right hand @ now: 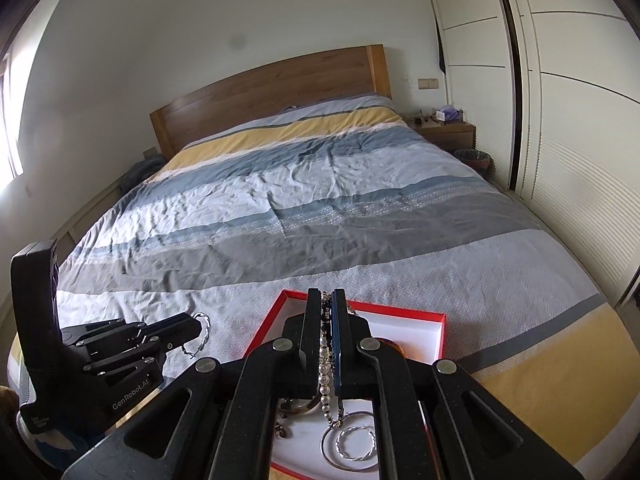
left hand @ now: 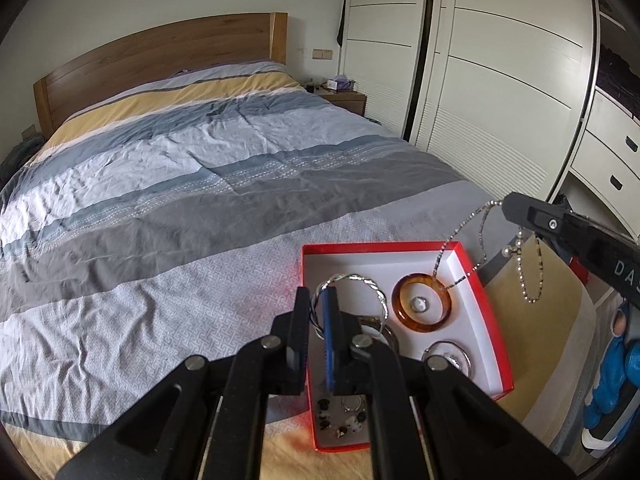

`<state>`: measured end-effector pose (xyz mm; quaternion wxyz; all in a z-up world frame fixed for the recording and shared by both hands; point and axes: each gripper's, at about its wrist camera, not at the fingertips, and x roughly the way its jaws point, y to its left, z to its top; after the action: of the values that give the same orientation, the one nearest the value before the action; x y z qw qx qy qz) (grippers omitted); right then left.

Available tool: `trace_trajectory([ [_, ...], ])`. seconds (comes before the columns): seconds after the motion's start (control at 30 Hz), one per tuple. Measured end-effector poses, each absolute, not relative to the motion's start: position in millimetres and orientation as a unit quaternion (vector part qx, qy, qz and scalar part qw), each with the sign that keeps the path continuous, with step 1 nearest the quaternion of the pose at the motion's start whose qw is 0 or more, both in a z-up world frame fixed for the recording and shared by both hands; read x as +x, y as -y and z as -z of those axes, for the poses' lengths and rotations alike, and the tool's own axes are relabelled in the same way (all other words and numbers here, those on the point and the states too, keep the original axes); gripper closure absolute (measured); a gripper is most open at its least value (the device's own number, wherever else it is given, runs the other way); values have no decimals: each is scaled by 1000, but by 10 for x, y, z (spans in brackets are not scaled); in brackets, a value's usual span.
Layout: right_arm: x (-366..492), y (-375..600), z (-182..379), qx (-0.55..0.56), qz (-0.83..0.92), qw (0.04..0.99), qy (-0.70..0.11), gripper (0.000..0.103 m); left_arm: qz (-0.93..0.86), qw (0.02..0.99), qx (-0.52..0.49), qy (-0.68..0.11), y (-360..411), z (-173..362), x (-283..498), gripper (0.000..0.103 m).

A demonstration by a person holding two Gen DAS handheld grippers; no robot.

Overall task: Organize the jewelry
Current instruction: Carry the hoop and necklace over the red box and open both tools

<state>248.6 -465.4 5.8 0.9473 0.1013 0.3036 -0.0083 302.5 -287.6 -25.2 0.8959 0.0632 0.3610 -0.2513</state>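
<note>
- Red box (left hand: 505,376) sits on the bed (left hand: 200,184), near corner; already holds amber bangle (left hand: 422,303), silver rings (left hand: 448,358), small bits.
- Our left gripper (left hand: 320,320) is clamped on a twisted silver bangle (left hand: 376,292), over the box's edge.
- Our right gripper (right hand: 327,332) pinches a bead chain (left hand: 468,256), dangling over the box.
- We reckon it's abt halfway: both pieces need placing.
</note>
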Motion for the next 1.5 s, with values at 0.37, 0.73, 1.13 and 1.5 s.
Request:
trace_trajectory([
  [0.37,2706,4868,30,112,17,950,-291,98,254,890,82,-369,3168,432,3185,97],
  [0.73,2871,4977,358,118,25,941,-315,98,235,880,93,-403,3310,832,3420,97],
  [1.13,3021,5104,851,125,45,918,-373,97,226,860,107,-445,3438,1257,3528,97],
  [1.5,2836,5129,880,116,70,912,-387,91,240,861,84,-441,3366,1116,3398,89],
])
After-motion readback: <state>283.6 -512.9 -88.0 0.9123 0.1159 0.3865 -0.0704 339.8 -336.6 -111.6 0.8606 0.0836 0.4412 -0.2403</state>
